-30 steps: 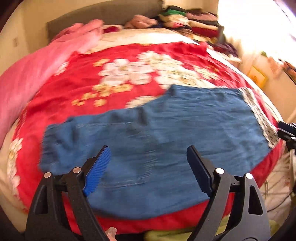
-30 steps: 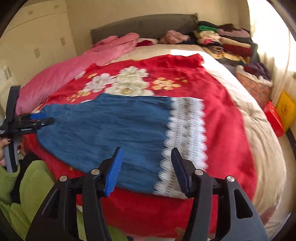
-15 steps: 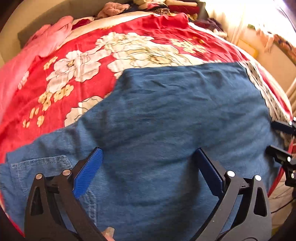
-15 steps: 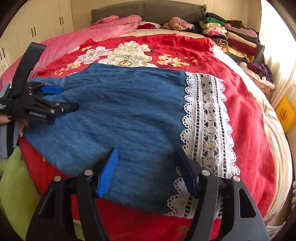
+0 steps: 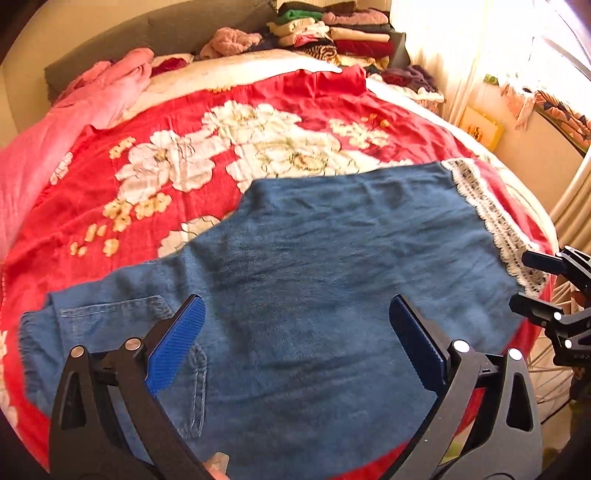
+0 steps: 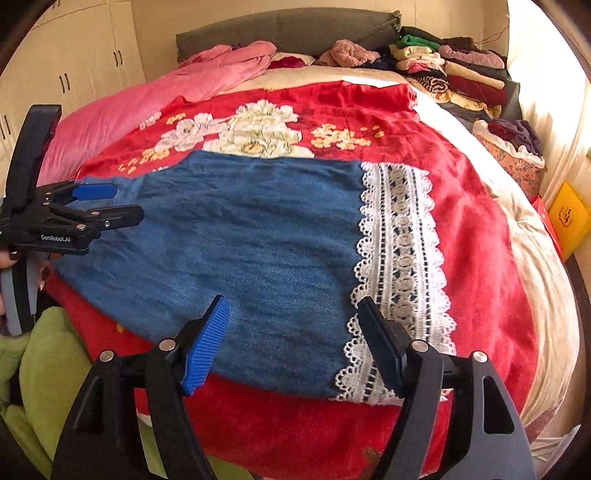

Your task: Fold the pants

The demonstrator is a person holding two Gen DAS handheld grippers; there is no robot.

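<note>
Two hand-held grippers hover over a pair of blue denim pants [image 5: 332, 295] spread flat across a bed. The pants lie crosswise to both claws: the long axis runs side to side, with the waist and a stitched pocket [image 5: 122, 317] at the left end and a white lace hem [image 6: 402, 266] at the right end. The left gripper [image 5: 295, 339] hangs above the waist half, its jaws spread as wide as they go, having just been opening, with nothing between them. The right gripper [image 6: 293, 339] sits above the near edge close to the lace hem; its jaws have also just been opening, stand well apart and grip nothing, the denim lying below and ahead of them. So the left hand is nearer the waist and the right hand nearer the hem, which suits bringing one end over the other. The pants rest on a red blanket [image 6: 480, 236] printed with white flowers, soft and likely to drag with the cloth. Beyond lie a pink quilt [image 6: 155, 96], a grey headboard [image 6: 295, 26], stacks of folded clothes [image 6: 461, 70] and pale cupboards [image 6: 66, 66]; sunlight glares from the right.
</note>
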